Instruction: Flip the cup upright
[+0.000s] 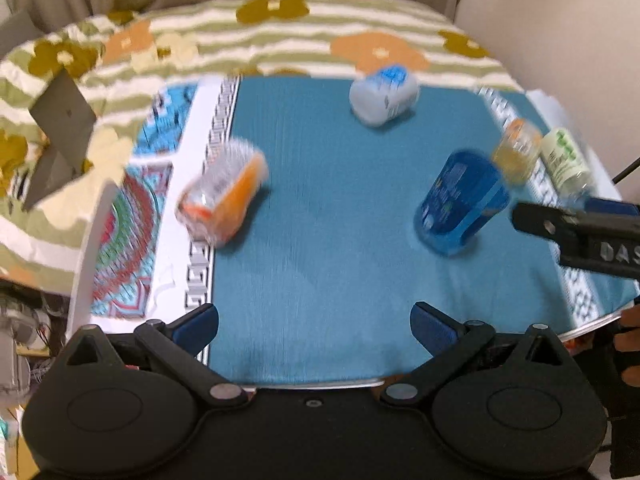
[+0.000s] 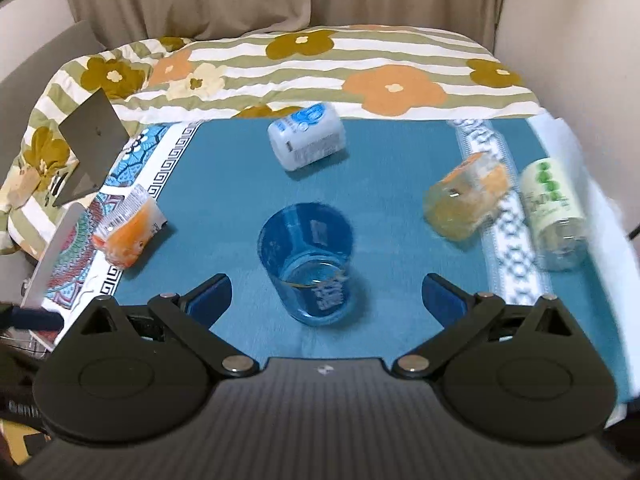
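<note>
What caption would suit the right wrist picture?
Open right gripper faces an upright blue cup on the teal cloth, four other cups lying around it.

I'm looking at soft, even indoor light in both views, moderately bright, no harsh glare. Shadows are faint: a pale smudge sits under the translucent blue plastic cup [image 2: 308, 264] on the teal tablecloth [image 2: 224, 184]. My left wrist view smears badly with motion blur; the clear orange-filled pouch [image 1: 222, 194] and the blue cup [image 1: 460, 204] streak into soft shapes. My right wrist view is sharper at centre, blurring toward the right edge around the clear green-labelled bottle [image 2: 554, 216]. Fisheye bending curves the floral striped bedspread [image 2: 360, 64] and the table edges in both.
</note>
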### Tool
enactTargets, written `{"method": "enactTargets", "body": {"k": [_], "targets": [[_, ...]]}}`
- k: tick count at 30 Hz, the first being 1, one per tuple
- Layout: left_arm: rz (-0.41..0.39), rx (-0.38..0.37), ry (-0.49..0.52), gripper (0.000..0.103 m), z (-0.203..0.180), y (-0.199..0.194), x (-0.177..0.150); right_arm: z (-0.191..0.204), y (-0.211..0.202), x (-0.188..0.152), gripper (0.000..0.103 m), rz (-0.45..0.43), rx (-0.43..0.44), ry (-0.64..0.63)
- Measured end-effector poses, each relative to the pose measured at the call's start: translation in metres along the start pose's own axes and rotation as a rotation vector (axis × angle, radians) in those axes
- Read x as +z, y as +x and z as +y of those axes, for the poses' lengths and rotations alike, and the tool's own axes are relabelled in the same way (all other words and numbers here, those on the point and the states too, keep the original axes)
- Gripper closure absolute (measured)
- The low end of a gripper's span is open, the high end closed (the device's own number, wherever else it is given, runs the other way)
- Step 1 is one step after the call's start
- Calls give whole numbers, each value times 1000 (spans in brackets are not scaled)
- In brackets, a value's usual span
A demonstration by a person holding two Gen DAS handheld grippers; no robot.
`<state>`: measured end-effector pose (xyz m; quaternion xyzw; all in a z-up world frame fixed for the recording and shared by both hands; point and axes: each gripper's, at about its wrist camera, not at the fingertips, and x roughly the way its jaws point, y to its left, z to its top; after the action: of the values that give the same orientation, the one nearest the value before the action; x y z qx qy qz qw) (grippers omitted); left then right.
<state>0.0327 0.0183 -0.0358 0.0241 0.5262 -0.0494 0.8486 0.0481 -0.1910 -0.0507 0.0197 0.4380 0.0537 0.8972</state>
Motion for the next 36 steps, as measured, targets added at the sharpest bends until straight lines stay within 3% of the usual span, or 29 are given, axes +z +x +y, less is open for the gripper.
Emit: {"method": "enactTargets", "body": {"k": [6, 12, 36], "targets": [[-86, -6, -21, 0, -7, -38, 3, -24, -47, 6, 0, 16, -52, -24], [-154, 14, -7, 0, -20, -57, -3, -41, -66, -5, 0, 63, -91, -17], [-182, 73, 13, 0, -33, -66, -18, -56, -77, -22, 0, 86, -113, 17]]}}
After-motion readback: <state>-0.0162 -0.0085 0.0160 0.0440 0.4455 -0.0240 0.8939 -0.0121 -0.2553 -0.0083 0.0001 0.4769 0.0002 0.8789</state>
